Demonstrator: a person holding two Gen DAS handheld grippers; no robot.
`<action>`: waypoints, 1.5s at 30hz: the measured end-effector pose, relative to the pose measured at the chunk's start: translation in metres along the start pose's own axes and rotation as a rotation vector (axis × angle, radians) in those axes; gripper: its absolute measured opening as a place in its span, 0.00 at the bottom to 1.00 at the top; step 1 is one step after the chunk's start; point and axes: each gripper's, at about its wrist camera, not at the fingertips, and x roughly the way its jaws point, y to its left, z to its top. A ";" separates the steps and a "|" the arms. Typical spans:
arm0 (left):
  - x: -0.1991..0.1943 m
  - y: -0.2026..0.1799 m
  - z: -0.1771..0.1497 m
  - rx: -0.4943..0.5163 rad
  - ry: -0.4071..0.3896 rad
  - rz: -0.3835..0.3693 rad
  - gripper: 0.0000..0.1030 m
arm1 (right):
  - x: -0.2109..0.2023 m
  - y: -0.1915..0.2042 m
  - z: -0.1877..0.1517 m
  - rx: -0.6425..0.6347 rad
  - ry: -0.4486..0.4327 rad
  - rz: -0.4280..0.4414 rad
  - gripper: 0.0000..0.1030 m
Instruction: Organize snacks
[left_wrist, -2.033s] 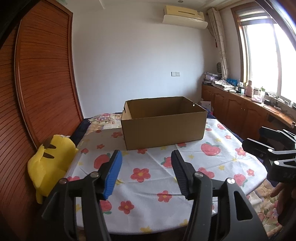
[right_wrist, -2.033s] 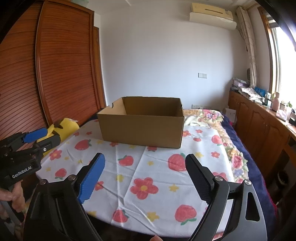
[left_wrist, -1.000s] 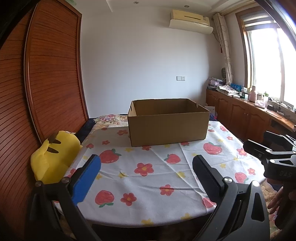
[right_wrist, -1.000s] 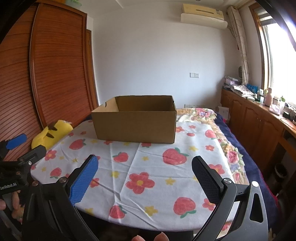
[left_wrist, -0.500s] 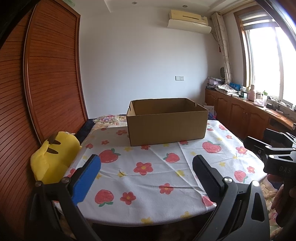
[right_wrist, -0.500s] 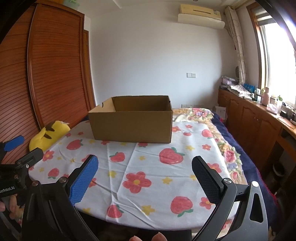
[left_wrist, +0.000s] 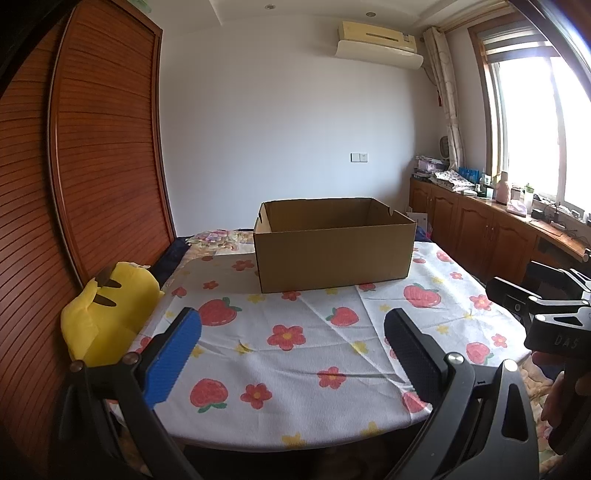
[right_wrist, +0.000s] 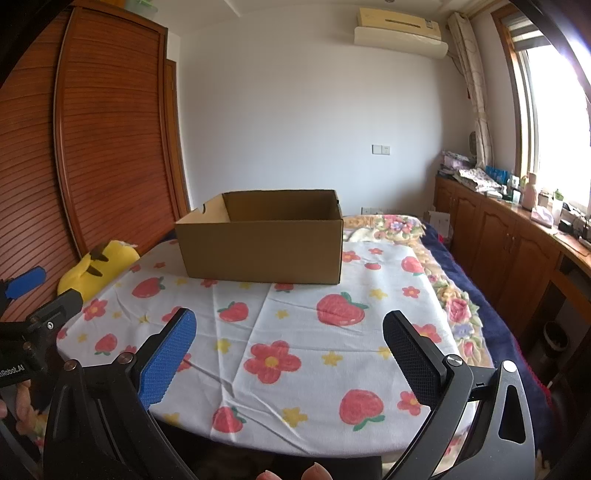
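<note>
An open brown cardboard box (left_wrist: 334, 251) (right_wrist: 262, 245) stands at the far side of a round table under a strawberry-and-flower cloth (left_wrist: 295, 347) (right_wrist: 295, 332). Its inside floor is hidden by the near wall. No snacks show in either view. My left gripper (left_wrist: 291, 343) hangs open over the table's near edge with nothing between its fingers. My right gripper (right_wrist: 288, 343) is open too, also near the front edge, and empty. Each gripper shows at the side of the other's view: the right gripper (left_wrist: 543, 310), the left gripper (right_wrist: 33, 295).
A yellow plush toy (left_wrist: 107, 306) (right_wrist: 98, 264) sits off the table's left edge against a wooden slatted wardrobe (left_wrist: 92, 166). A bed with floral bedding (right_wrist: 424, 240) lies behind and to the right. Wooden cabinets (left_wrist: 498, 236) run under the window at right.
My left gripper opened wide between two seconds and one second ago. Both grippers drew back from the box a little, so the table's near edge now shows. Little has changed in the last half second.
</note>
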 end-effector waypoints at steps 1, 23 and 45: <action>0.000 0.000 0.000 0.001 -0.001 0.000 0.98 | 0.000 0.000 0.000 0.000 -0.001 -0.001 1.00; -0.002 0.002 0.002 0.001 -0.007 -0.002 0.98 | -0.001 -0.001 0.000 0.000 -0.004 -0.002 1.00; -0.002 0.004 0.004 0.002 -0.009 0.000 0.98 | -0.003 0.001 0.002 0.000 -0.006 -0.005 1.00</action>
